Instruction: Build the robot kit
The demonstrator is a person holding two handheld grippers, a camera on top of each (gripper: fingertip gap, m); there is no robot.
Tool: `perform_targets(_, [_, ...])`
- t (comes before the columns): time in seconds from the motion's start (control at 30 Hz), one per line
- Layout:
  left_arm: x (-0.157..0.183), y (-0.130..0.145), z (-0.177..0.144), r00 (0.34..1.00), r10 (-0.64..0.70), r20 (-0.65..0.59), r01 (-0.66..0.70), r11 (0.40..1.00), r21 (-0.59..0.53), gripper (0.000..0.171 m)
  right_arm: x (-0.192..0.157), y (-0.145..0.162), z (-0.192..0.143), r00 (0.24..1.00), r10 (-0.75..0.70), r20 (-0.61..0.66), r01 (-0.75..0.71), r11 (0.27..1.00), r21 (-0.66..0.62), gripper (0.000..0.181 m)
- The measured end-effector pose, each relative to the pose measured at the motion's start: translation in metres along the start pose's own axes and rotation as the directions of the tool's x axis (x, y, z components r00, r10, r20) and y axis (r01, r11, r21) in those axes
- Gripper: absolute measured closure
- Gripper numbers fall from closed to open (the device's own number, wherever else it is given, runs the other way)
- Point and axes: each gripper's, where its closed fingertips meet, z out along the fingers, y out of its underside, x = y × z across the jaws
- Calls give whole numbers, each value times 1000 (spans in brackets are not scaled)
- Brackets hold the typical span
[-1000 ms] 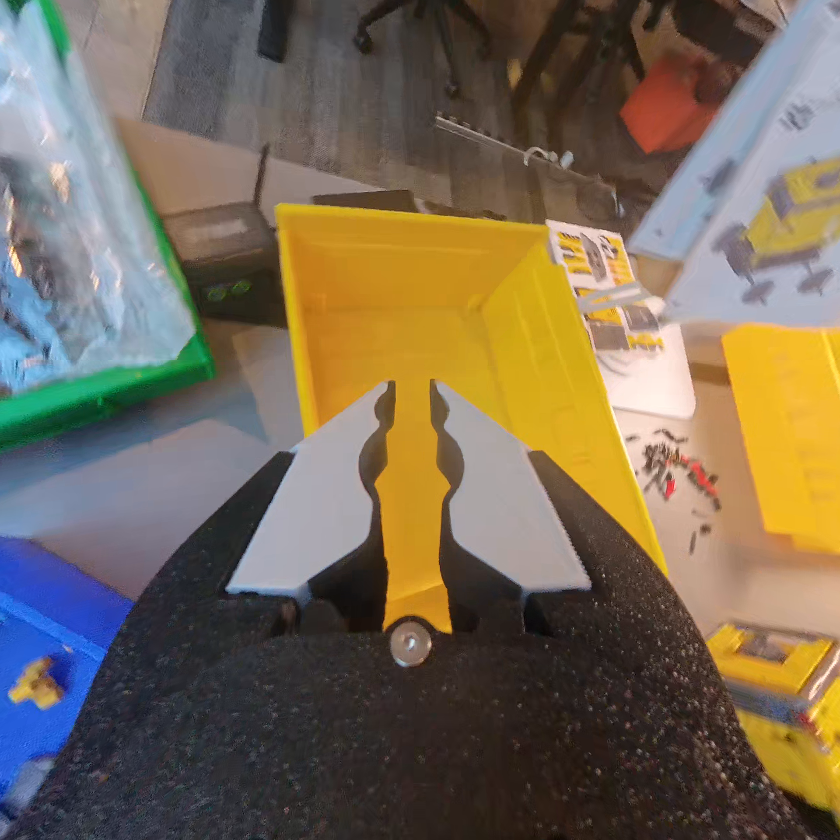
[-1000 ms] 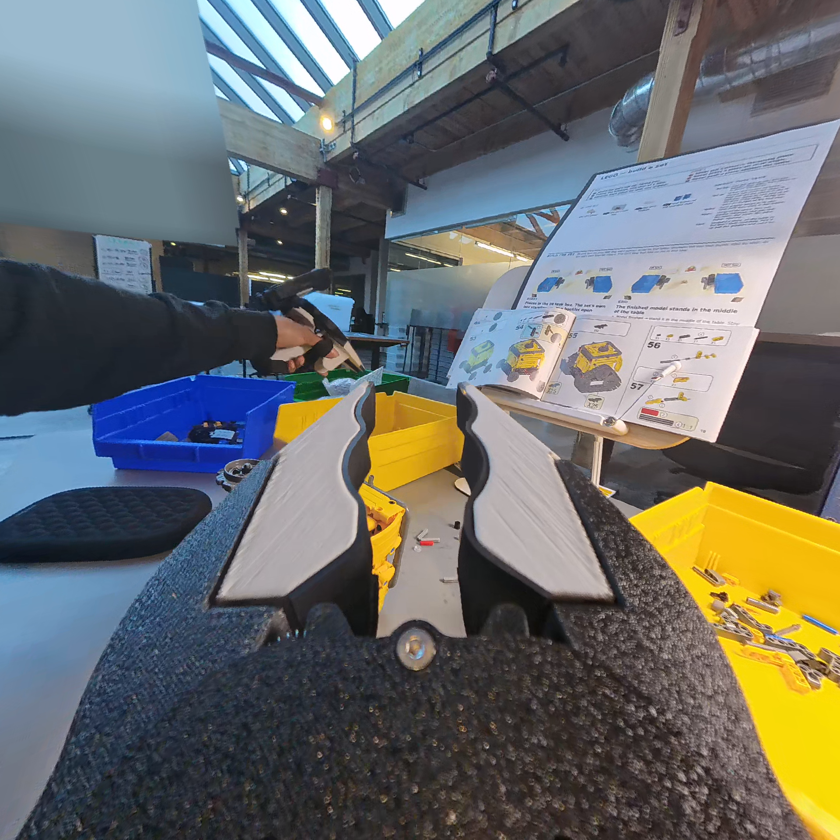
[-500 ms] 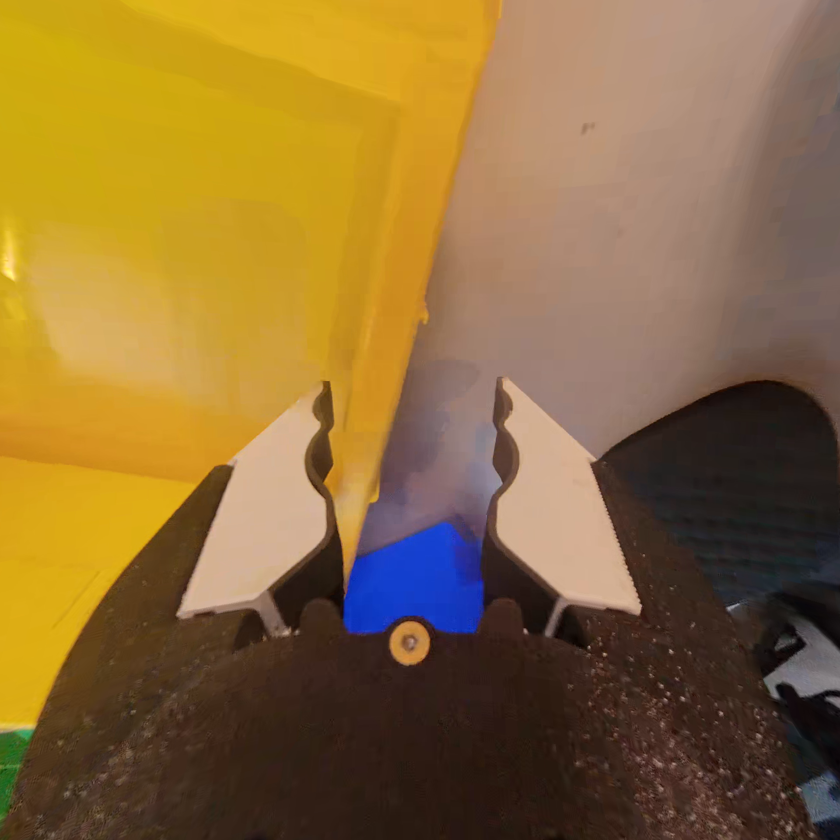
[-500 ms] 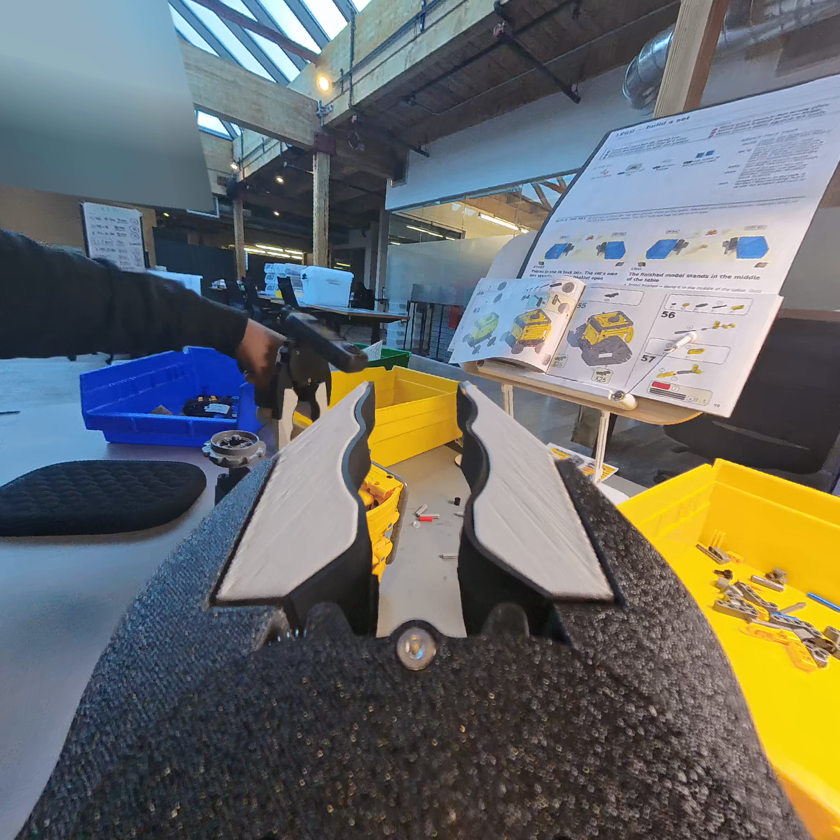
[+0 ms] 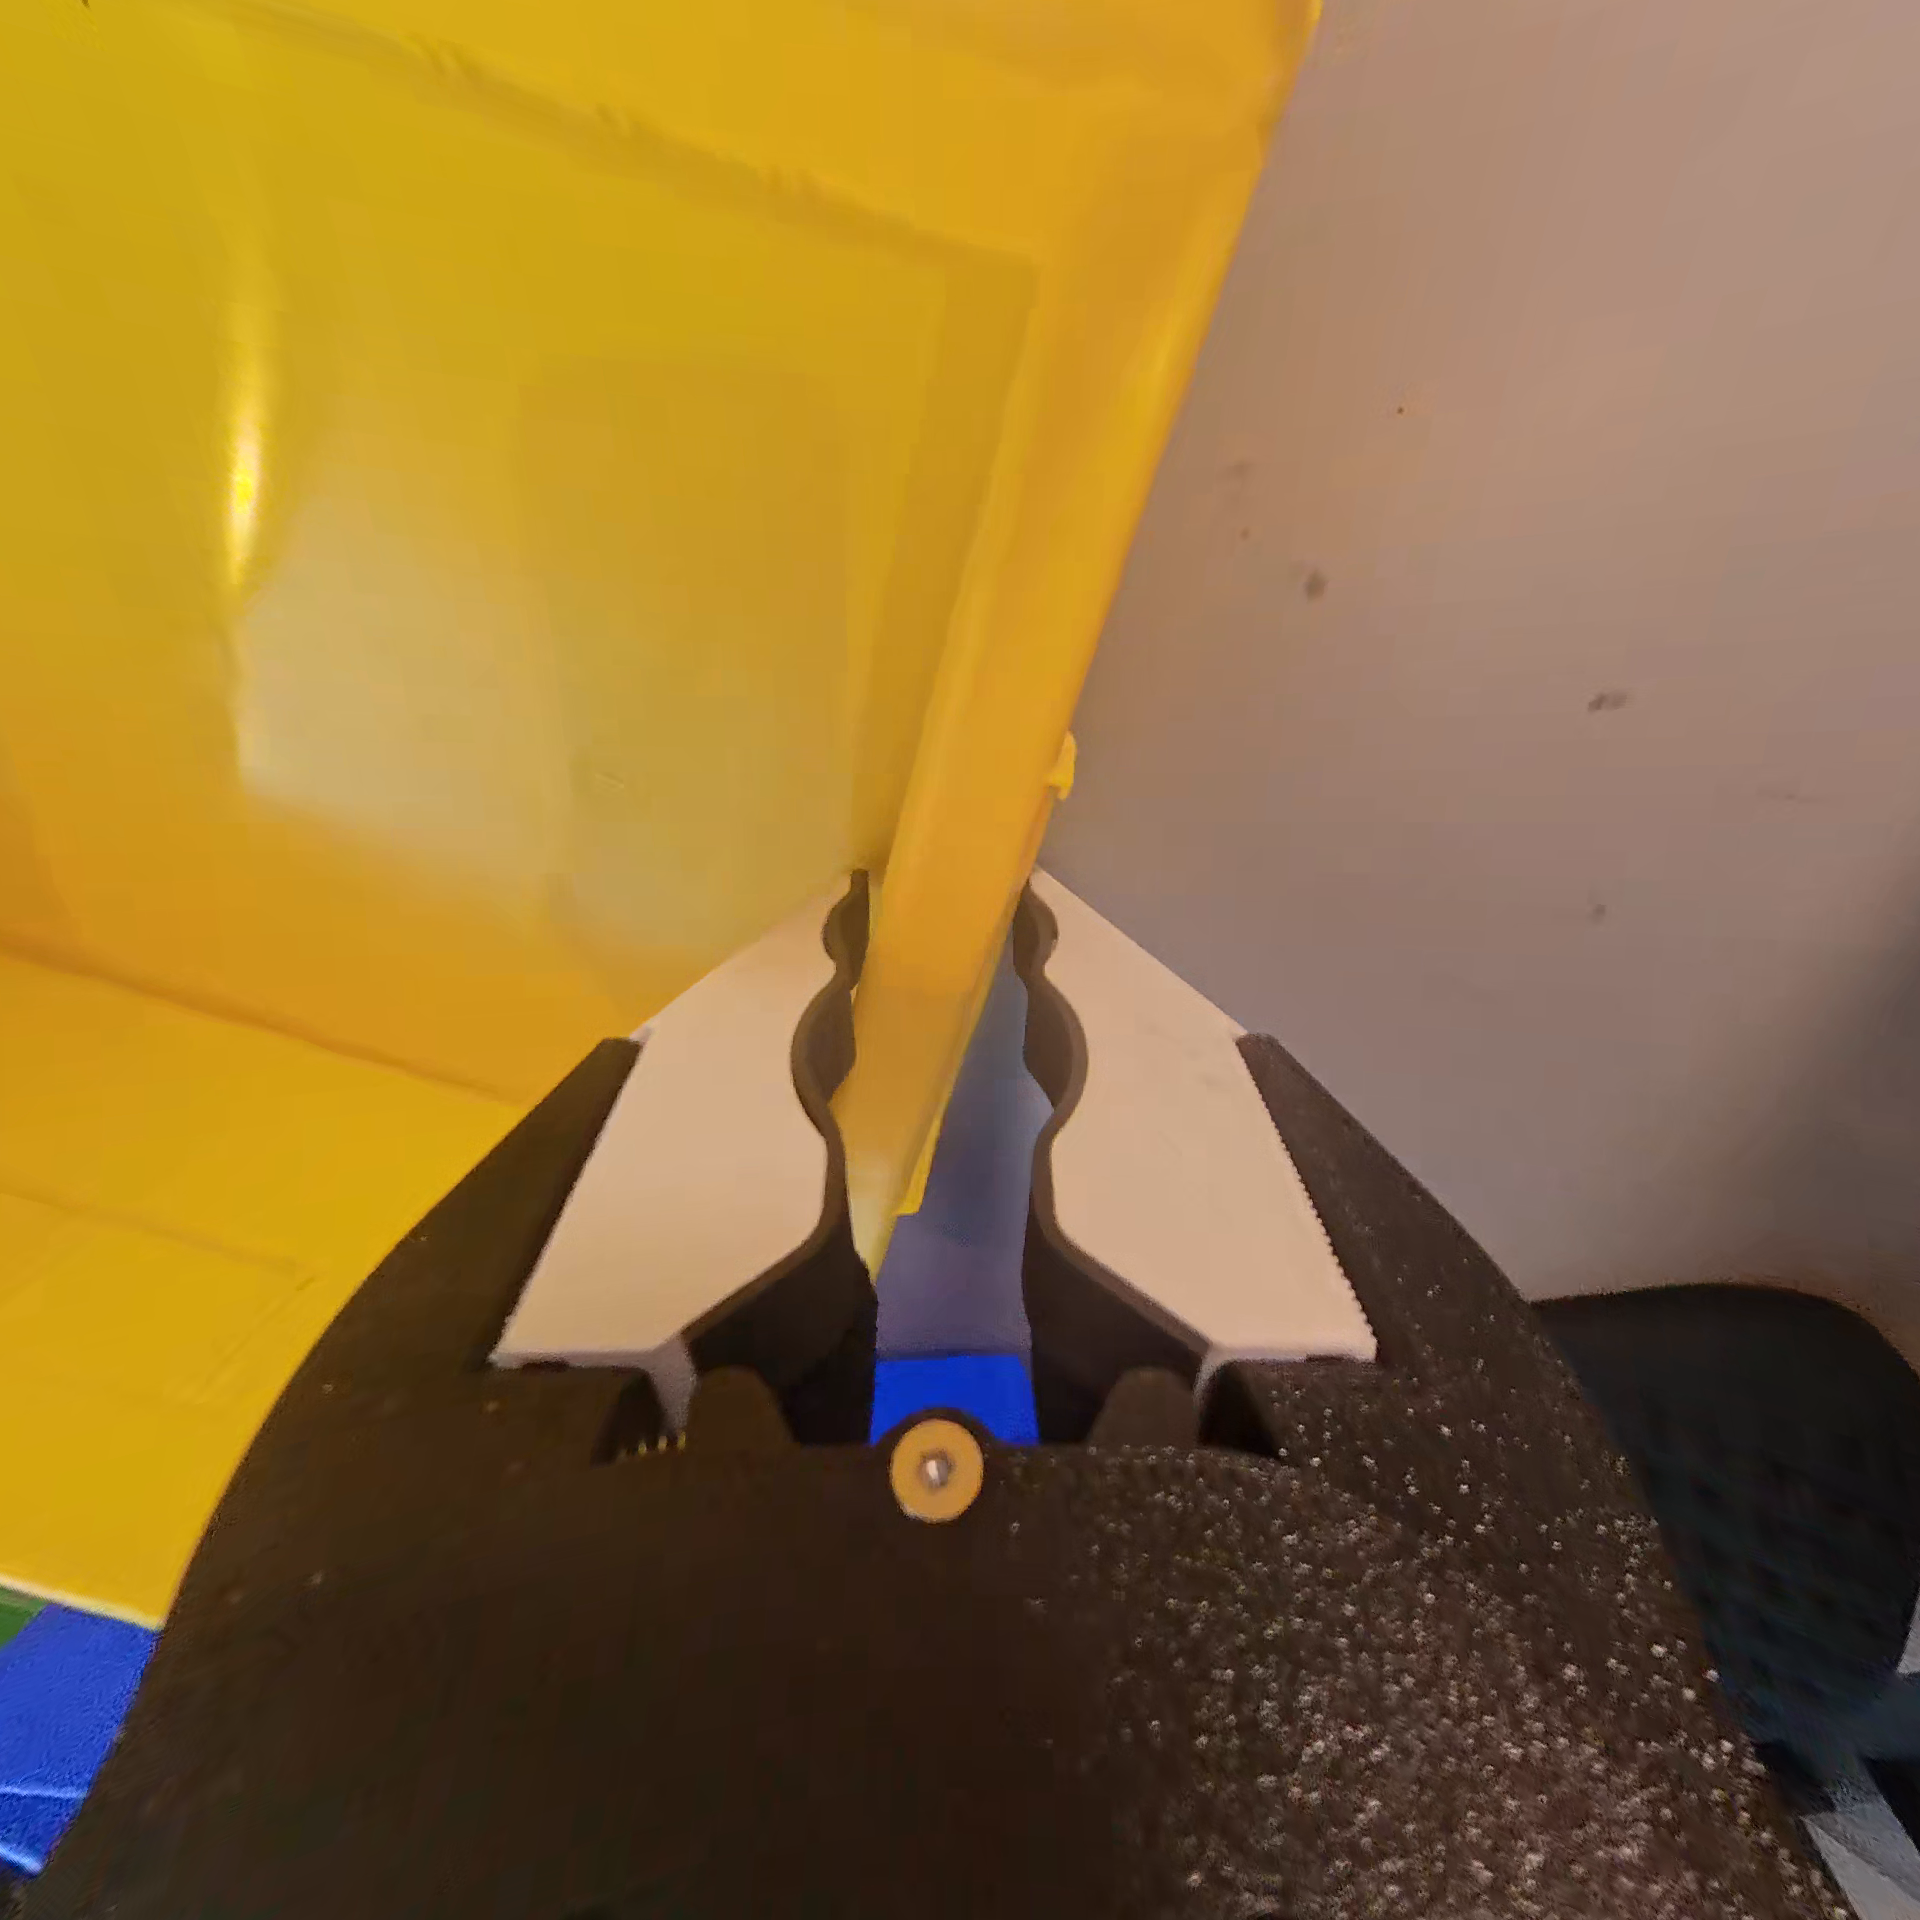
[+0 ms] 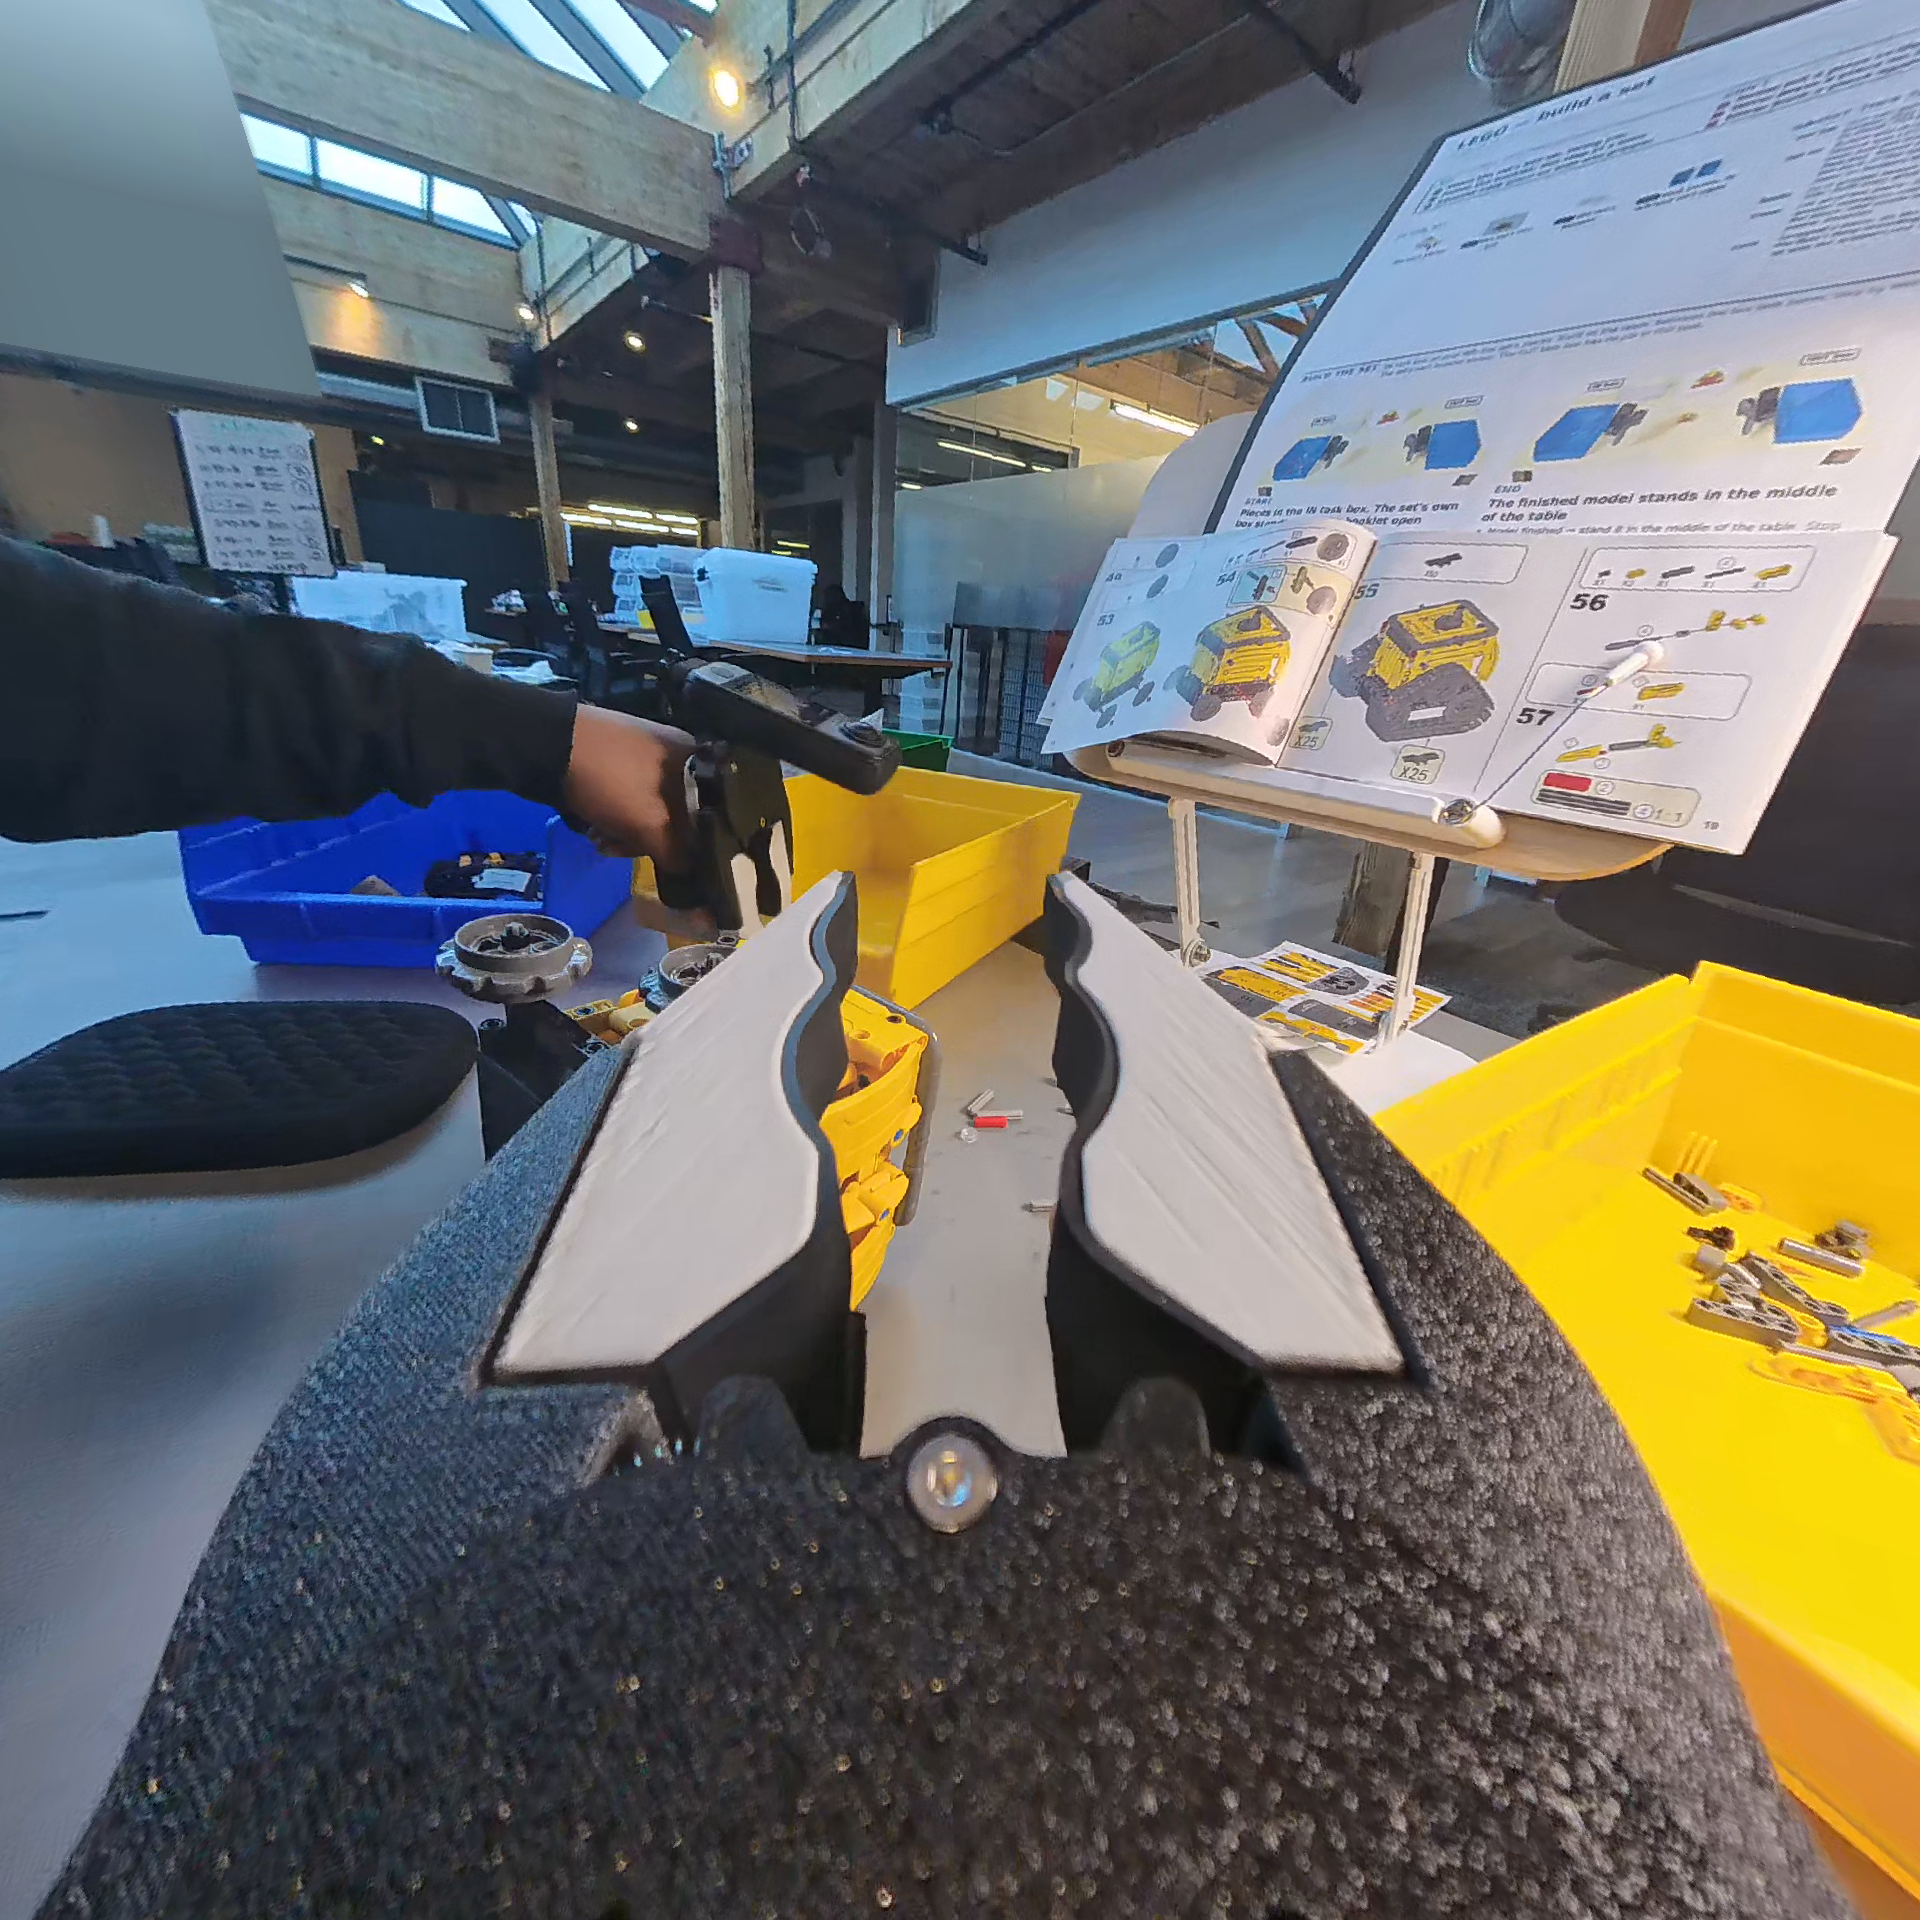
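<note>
The left gripper point(image 5: 940, 894) has its two fingers on either side of the wall of a yellow bin point(image 5: 520, 520). The wall sits in the gap and touches the left finger point(image 5: 707, 1122). The right finger point(image 5: 1153, 1122) looks very close to the wall at its tip, but it is hard to tell if the fingers are squeezing it tight. The bin fills the upper left of the left wrist view, and its inside has nothing in it that shows. A grey table point(image 5: 1558, 623) is at the upper right, a blue bin point(image 5: 62, 1714) peeks out at the lower left, and a black pad point(image 5: 1787, 1558) lies at the lower right.

In the right wrist view, the right gripper point(image 6: 945, 894) is spread wide and holds nothing. It hangs over the table, just above a yellow toy model point(image 6: 878, 1122) and some tiny loose pieces point(image 6: 992, 1117). At the middle left, a hand point(image 6: 623, 790) in a dark sleeve holds the other gripper at the near corner of the yellow bin. A second yellow bin point(image 6: 1714, 1403) with small grey parts is at the lower right. An open booklet point(image 6: 1455, 665) leans on a stand point(image 6: 1299, 800) at the upper right.
</note>
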Motion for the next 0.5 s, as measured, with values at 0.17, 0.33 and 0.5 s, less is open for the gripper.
perform_targets(0.17, [11, -5, -9, 996, 90, -19, -87, 989, 123, 136, 2, 7, 0, 1000, 11, -3, -11, 1000, -16, 146])
perform_targets(0.33, [9, -25, -79, 995, 70, -64, -32, 882, 470, 137, 3, 16, 3, 1000, 13, -3, -13, 999, -44, 145])
perform_targets(0.5, [-114, 2, -184, 953, -285, 104, 99, 618, 780, 118, 3, 22, 7, 1000, 19, -6, -19, 998, -60, 145])
